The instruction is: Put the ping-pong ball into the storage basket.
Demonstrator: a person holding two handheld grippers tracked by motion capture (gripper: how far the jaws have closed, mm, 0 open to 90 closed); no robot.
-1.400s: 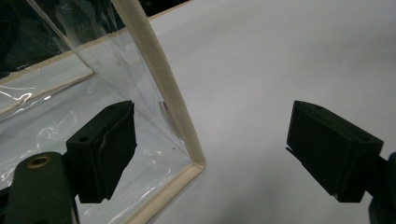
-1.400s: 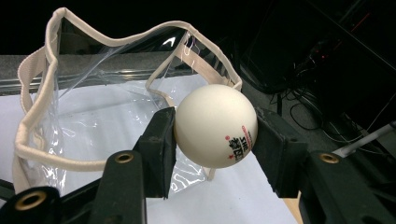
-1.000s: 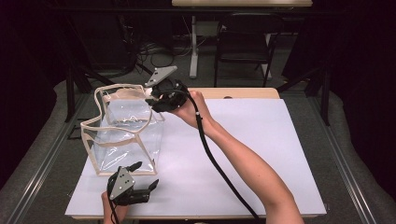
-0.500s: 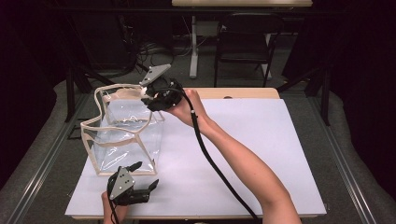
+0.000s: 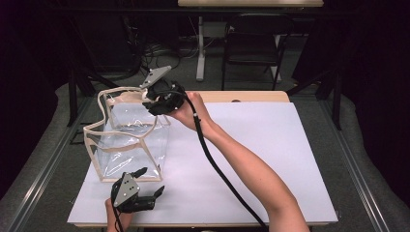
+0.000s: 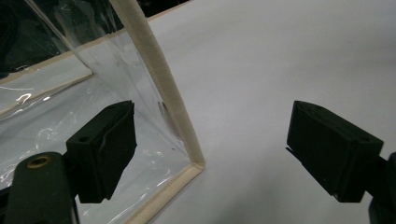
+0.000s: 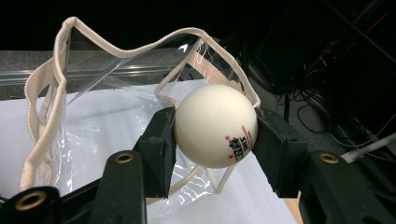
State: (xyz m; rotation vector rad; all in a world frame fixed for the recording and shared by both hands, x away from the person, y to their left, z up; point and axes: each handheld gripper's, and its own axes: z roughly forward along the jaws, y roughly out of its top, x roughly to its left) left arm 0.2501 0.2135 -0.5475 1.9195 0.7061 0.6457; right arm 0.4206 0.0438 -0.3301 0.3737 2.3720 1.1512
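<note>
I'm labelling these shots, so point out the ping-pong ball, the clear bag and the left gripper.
ping-pong ball (image 7: 215, 125): right gripper view, middle of its white face.
clear bag (image 5: 126, 137): high view, cream top rim.
left gripper (image 6: 210, 154): left gripper view, midway between its open jaws.

Light falls from above onto the white rectangular tabletop sheet (image 5: 270, 159), which reads bright and even in the high view, while the room behind it sinks into near-black — chair legs and cables barely separate from the dark. Shadows on the sheet are soft and short. The clear plastic bag with cream fabric trim (image 5: 128, 140) catches streaky glare on its creased walls, strongest in the left gripper view, where the near black jaws are slightly soft and the background is washed pale. In the right gripper view the white table-tennis ball with red and black print (image 7: 215, 125) is sharp and evenly lit — its underside shades gently, and the corners behind go dark.
</note>
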